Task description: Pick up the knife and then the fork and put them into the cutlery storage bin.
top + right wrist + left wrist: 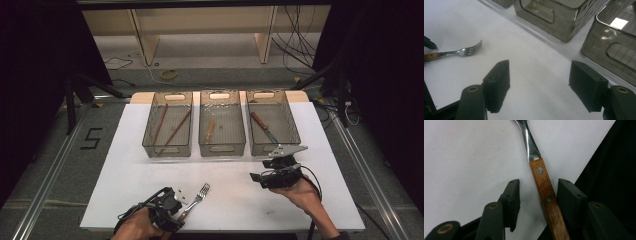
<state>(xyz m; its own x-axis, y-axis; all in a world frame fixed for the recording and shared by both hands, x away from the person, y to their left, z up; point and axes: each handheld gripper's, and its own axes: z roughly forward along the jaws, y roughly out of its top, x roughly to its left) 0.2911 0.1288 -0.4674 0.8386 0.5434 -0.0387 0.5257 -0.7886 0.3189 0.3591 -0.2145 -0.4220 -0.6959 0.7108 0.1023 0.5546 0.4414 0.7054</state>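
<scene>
A fork with a wooden handle and steel tines lies on the white table sheet near the front edge. My left gripper is low over its handle end. In the left gripper view the handle runs between the jaws of the left gripper; the right pad sits against it and the left pad stands off with a gap, so the gripper is open. My right gripper hovers open to the right, nothing between its jaws. The fork shows at the left of the right gripper view.
Three clear grey bins stand in a row at the back. The left bin holds two brown sticks, the middle bin a small wooden-handled piece, the right bin a knife. Two bins are close ahead of the right gripper.
</scene>
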